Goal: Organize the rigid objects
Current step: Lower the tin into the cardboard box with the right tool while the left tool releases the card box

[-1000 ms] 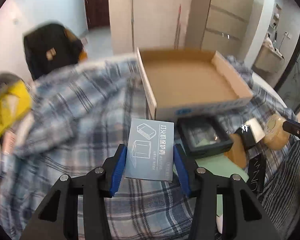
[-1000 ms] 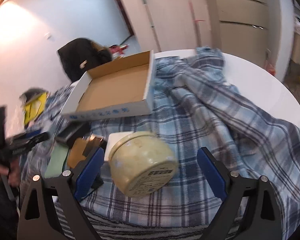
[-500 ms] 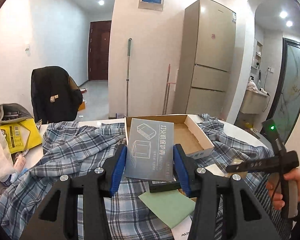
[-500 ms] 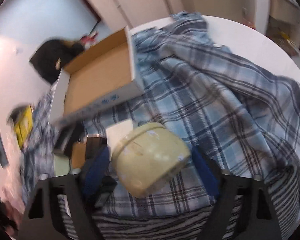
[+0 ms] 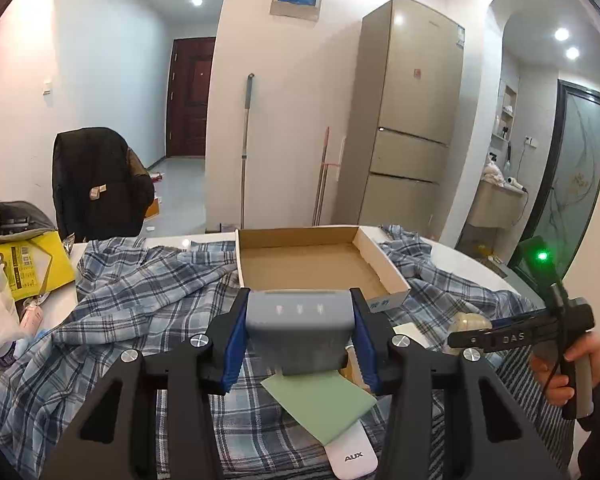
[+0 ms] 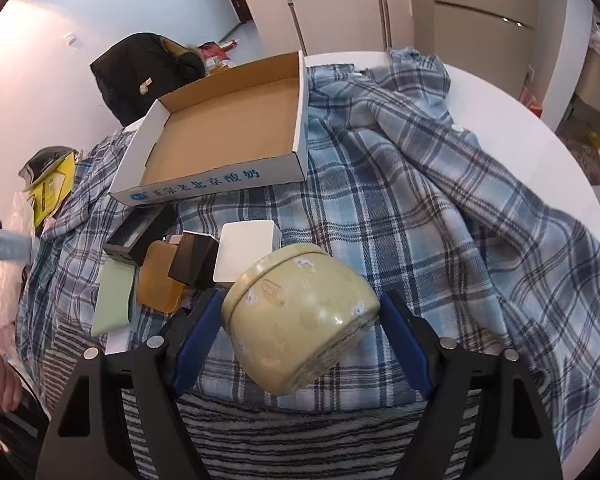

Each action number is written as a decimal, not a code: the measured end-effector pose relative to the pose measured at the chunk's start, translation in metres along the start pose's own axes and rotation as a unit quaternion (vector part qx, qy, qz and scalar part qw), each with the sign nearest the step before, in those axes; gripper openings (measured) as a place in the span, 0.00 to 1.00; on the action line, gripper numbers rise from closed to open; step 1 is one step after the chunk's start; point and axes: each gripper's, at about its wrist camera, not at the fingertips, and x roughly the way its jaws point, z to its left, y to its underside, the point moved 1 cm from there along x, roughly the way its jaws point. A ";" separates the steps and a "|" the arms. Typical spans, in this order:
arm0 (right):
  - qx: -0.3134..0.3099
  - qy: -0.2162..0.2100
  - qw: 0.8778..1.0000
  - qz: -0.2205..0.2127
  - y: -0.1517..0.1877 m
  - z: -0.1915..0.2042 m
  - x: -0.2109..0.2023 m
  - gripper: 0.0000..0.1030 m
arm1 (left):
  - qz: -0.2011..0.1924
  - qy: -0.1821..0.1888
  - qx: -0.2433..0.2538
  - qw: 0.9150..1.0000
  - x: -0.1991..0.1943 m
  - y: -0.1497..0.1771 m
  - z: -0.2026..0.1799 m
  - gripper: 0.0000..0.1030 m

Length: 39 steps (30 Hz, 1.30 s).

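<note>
My left gripper (image 5: 299, 322) grips the grey box (image 5: 298, 330) edge-on, with the open cardboard tray (image 5: 384, 266) straight ahead beyond the fingers. My right gripper (image 6: 300, 334) clamps the cream tin (image 6: 300, 316), the tray up-left.

Grey flat box (image 5: 298, 326) held level; cream round tin (image 6: 300, 318) tilted; cardboard tray (image 6: 224, 132) empty.
</note>
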 end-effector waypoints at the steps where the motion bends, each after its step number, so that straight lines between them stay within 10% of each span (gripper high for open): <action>1: -0.006 0.002 1.000 0.000 0.000 0.000 0.000 0.76 | 0.007 -0.001 -0.002 1.000 0.003 0.001 0.000 0.47; 10: -0.009 -0.005 1.000 -0.010 -0.008 0.000 -0.002 0.76 | 0.032 0.008 -0.019 0.999 0.030 0.005 0.006 0.47; 24: 0.010 -0.009 0.996 -0.083 -0.110 0.037 0.013 0.76 | 0.053 -0.026 -0.009 0.998 0.139 -0.039 0.006 0.47; 39: -0.043 0.009 0.998 -0.054 -0.125 0.044 0.076 0.77 | 0.120 -0.046 -0.014 0.992 0.206 -0.016 0.029 0.47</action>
